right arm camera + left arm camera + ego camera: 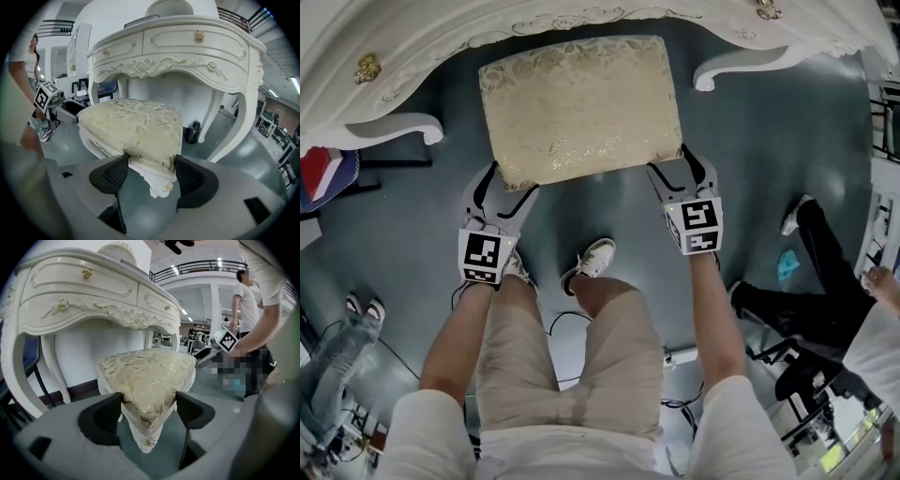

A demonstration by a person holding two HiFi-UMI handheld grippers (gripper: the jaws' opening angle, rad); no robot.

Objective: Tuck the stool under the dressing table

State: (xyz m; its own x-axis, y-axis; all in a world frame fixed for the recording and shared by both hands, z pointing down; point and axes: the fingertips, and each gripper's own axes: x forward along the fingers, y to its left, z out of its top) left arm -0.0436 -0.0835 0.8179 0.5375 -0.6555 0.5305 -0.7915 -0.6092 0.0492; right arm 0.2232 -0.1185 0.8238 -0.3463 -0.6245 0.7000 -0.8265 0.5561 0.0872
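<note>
The stool [581,108] has a cream and gold cushion and white carved legs. It stands in front of the white dressing table [412,47], its far edge under the table's front rim. My left gripper [511,187] sits at the stool's near left corner, my right gripper [680,164] at the near right corner. In the left gripper view that corner of the stool [145,376] lies between the wide jaws of the left gripper [147,411]. In the right gripper view the stool [136,126] fills the gap of the right gripper [150,176] the same way. No squeeze shows.
The table's curved legs [234,126] flank the knee space, with a dark container [192,132] on the floor behind. A person in black trousers [806,281] is at the right, another in jeans [347,337] at the left. Cables [675,361] lie on the floor by my feet.
</note>
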